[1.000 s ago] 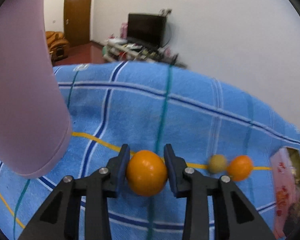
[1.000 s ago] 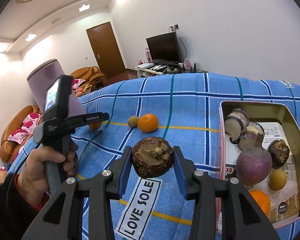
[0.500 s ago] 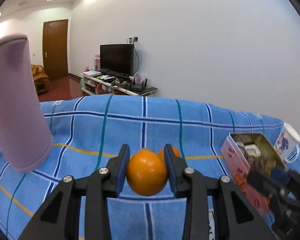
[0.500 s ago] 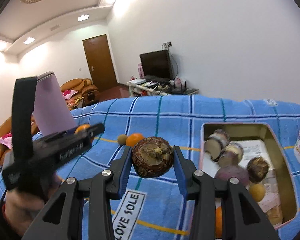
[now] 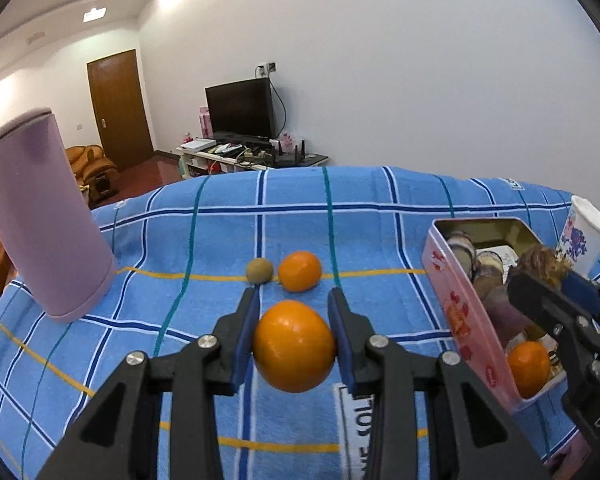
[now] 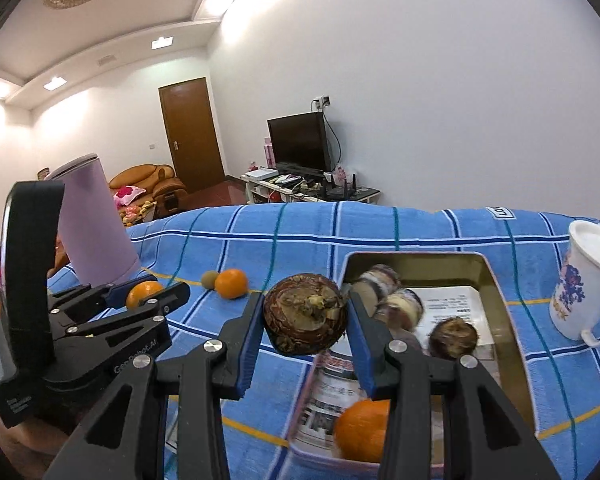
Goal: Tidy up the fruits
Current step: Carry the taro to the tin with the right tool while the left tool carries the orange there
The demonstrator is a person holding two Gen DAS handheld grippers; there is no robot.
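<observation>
The left tongs, holding an orange, have lifted and swung right, away from the purple cylinder, so the tin and mug are now in their view. The right tongs, gripping a brown fruit, have moved from over the blue cloth to above the tin's near left corner.

- The orange has a smooth, slightly glossy peel.
- The brown fruit looks rough, scaly and matt.
- The tin is metal, dull gold inside, printed pink outside.
- The cloth is soft, napped blue check fabric.
- The mug is glossy white ceramic.
- The gripper fingers are matt black plastic with blue pads.
</observation>
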